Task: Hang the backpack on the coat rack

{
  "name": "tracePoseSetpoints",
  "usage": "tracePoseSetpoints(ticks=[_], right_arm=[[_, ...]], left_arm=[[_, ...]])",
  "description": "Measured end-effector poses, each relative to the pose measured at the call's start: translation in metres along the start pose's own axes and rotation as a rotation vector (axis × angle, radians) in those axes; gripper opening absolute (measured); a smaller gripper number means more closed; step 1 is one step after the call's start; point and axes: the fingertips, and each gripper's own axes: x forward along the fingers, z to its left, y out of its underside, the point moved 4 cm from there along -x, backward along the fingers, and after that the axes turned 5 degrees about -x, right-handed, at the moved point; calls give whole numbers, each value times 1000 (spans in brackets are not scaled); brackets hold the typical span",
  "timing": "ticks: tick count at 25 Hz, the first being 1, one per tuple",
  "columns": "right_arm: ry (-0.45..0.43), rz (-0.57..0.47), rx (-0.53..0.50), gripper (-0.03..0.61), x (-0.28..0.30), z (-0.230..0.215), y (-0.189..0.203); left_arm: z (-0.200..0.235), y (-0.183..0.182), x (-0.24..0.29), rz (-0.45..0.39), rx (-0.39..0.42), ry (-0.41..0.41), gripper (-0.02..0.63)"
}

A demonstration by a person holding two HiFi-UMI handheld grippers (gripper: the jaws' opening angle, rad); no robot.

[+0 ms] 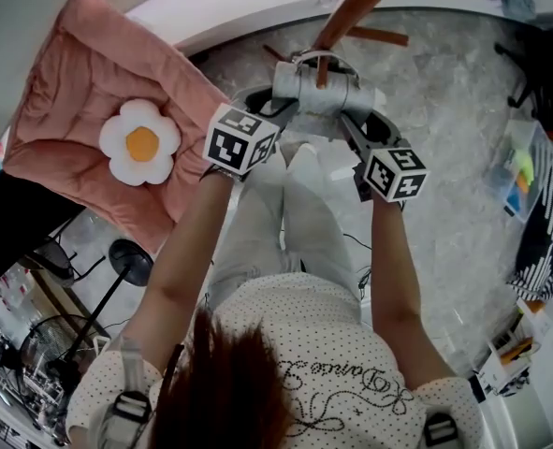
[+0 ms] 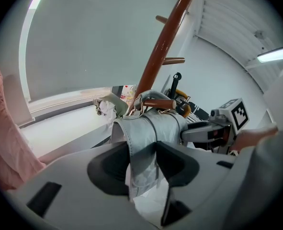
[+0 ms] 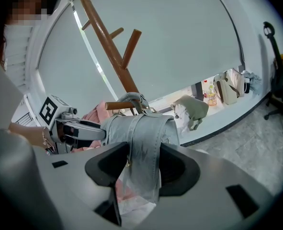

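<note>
A grey backpack (image 1: 323,96) hangs by its top handle over a brown peg (image 2: 158,103) of the wooden coat rack (image 2: 160,47), whose pole also shows in the head view (image 1: 351,7) and the right gripper view (image 3: 107,42). My left gripper (image 2: 142,159) is open, with one grey shoulder strap (image 2: 143,138) lying flat and loose between its jaws. My right gripper (image 3: 143,169) is shut on the other strap (image 3: 143,138), which is creased between the pads. In the head view the left gripper (image 1: 271,112) flanks the bag on one side and the right gripper (image 1: 353,127) on the other.
A pink cushion (image 1: 80,92) with a flower pillow (image 1: 140,141) lies to the left. A black stand (image 1: 131,262) is below it. Bags (image 3: 227,87) sit on a white ledge, and an office chair (image 3: 277,80) stands at the right. Clutter (image 1: 529,176) lines the right side of the floor.
</note>
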Motion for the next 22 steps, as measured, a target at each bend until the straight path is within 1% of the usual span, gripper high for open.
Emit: tracePoseSetpoints(ticks=[4,11,17,22], right_arm=[[2,2,5,207,4,-2,-1],[7,80,16,207,18,-10,16],[2,90,27,207,24,-15,21],[-25,107,45,213,28,-18,23]], left_arm=[[3,-2,2,-3,4,-13,172],[14,15,20,77,-18,-25,173],[19,19,28,64,-2,-24,173],[23,22,28,49,-6,-51,173]])
